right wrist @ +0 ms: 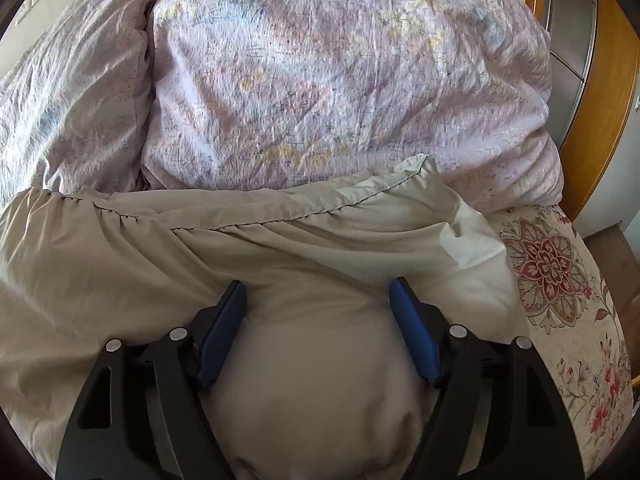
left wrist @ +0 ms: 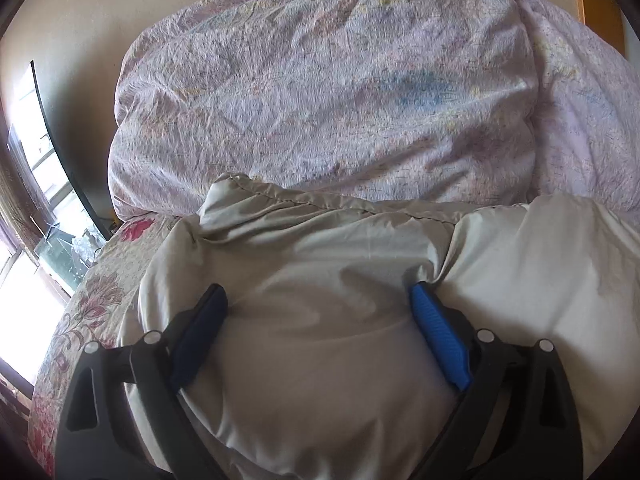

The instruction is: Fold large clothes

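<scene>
On the bed, over a floral bedsheet (right wrist: 560,280), lies a puffy beige garment (left wrist: 320,280) with a stitched, gathered hem running across its far edge (a padded jacket or skirt; which one I cannot tell). Just behind it, touching that hem, sits a bulky crumpled lilac quilt (left wrist: 320,92). The left claw (left wrist: 318,300) has its blue-padded fingers (left wrist: 438,336) spread wide apart, pressed down into the beige garment with a mound of fabric bulging between them. The right claw (right wrist: 318,292) likewise stands spread, fingers (right wrist: 414,334) straddling a soft bulge of the same garment near its right end.
</scene>
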Action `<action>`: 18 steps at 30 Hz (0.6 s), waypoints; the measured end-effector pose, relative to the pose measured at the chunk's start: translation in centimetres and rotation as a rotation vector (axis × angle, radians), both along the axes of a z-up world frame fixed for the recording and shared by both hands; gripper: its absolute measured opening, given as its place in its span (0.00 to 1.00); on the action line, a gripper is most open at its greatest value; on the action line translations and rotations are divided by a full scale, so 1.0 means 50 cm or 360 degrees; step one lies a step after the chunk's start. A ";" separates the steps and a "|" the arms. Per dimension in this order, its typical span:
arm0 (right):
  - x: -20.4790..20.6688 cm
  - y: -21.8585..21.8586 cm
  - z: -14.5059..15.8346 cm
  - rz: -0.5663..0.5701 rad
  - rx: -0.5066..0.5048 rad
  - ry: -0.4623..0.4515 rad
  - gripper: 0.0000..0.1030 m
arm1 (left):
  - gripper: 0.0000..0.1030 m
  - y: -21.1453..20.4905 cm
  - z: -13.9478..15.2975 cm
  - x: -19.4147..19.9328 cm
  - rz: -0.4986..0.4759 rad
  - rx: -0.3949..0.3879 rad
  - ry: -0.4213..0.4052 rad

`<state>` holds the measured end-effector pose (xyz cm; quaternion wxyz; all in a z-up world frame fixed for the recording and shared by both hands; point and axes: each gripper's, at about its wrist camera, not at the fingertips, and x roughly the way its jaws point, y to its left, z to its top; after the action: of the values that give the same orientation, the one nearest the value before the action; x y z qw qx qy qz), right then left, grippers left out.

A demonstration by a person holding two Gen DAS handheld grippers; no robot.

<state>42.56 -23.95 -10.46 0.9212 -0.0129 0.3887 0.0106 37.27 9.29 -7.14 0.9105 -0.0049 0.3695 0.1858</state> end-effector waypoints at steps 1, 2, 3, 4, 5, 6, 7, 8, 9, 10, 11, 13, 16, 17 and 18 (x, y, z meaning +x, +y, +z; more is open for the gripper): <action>0.004 0.001 -0.004 -0.0007 -0.0003 0.0003 0.75 | 0.94 0.004 -0.005 0.008 0.0005 -0.0007 0.0010; 0.008 0.002 -0.008 -0.0014 -0.0006 0.0006 0.75 | 0.95 0.006 -0.009 0.014 0.0006 -0.0016 0.0017; 0.012 0.004 -0.012 -0.0020 -0.0012 0.0007 0.76 | 0.97 0.008 -0.014 0.020 0.0008 -0.0024 0.0024; 0.016 0.006 -0.016 -0.0026 -0.0017 0.0008 0.76 | 0.98 0.010 -0.019 0.025 0.0009 -0.0032 0.0029; 0.020 0.008 -0.020 -0.0032 -0.0025 0.0008 0.77 | 0.98 0.011 -0.022 0.030 0.0009 -0.0042 0.0032; 0.023 0.011 -0.023 -0.0037 -0.0035 0.0008 0.77 | 0.98 0.012 -0.025 0.035 0.0009 -0.0049 0.0037; 0.026 0.013 -0.026 -0.0041 -0.0044 0.0011 0.77 | 0.98 0.013 -0.029 0.039 0.0007 -0.0059 0.0038; 0.030 0.015 -0.030 -0.0041 -0.0052 0.0012 0.78 | 0.98 0.015 -0.032 0.043 0.0003 -0.0071 0.0036; 0.034 0.015 -0.032 -0.0043 -0.0053 0.0018 0.78 | 0.98 0.017 -0.035 0.047 0.0000 -0.0087 0.0034; 0.037 0.016 -0.035 -0.0046 -0.0055 0.0023 0.78 | 0.98 0.019 -0.039 0.051 -0.0004 -0.0101 0.0030; 0.041 0.016 -0.038 -0.0047 -0.0054 0.0026 0.78 | 0.98 0.021 -0.043 0.054 -0.0007 -0.0117 0.0026; 0.045 0.015 -0.044 -0.0049 -0.0048 0.0027 0.79 | 0.98 0.025 -0.050 0.060 -0.0016 -0.0153 0.0016; 0.049 0.015 -0.050 -0.0051 -0.0041 0.0024 0.79 | 0.98 0.029 -0.059 0.064 -0.0019 -0.0183 -0.0001; 0.051 0.016 -0.052 -0.0049 -0.0046 0.0025 0.79 | 0.98 0.029 -0.061 0.065 -0.0020 -0.0188 -0.0003; 0.055 0.015 -0.054 -0.0047 -0.0046 0.0028 0.80 | 0.98 0.030 -0.063 0.067 -0.0022 -0.0196 -0.0004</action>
<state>45.29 -23.19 -13.19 0.9175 -0.0203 0.3970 -0.0085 40.62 10.77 -10.31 0.9102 -0.0586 0.3790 0.1564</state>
